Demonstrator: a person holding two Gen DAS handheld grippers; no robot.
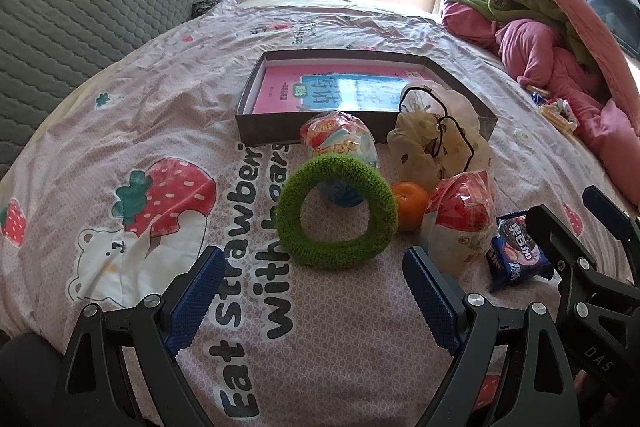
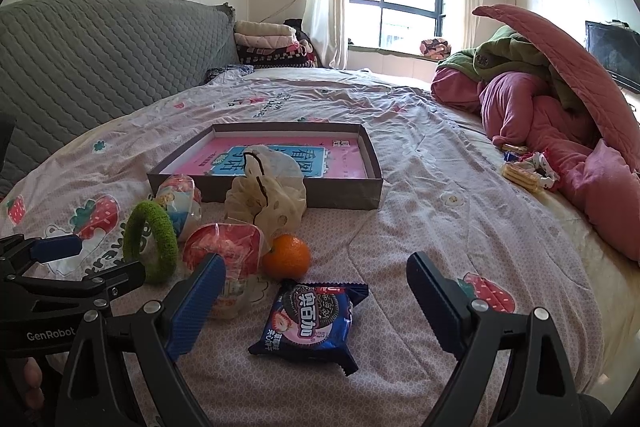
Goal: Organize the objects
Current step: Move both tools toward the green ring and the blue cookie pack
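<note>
A shallow grey box with a pink book inside lies on the bed. In front of it are a green knitted ring, two wrapped snacks, an orange, a cream dotted scrunchie with black bands and a blue cookie packet. My left gripper is open and empty, just short of the ring. My right gripper is open and empty, around the cookie packet without touching it.
The strawberry-print bedsheet covers the bed. A grey quilted headboard is at left. Pink and green bedding is piled at right, with biscuits and a small scrunchie beside it. Folded blankets sit at the back.
</note>
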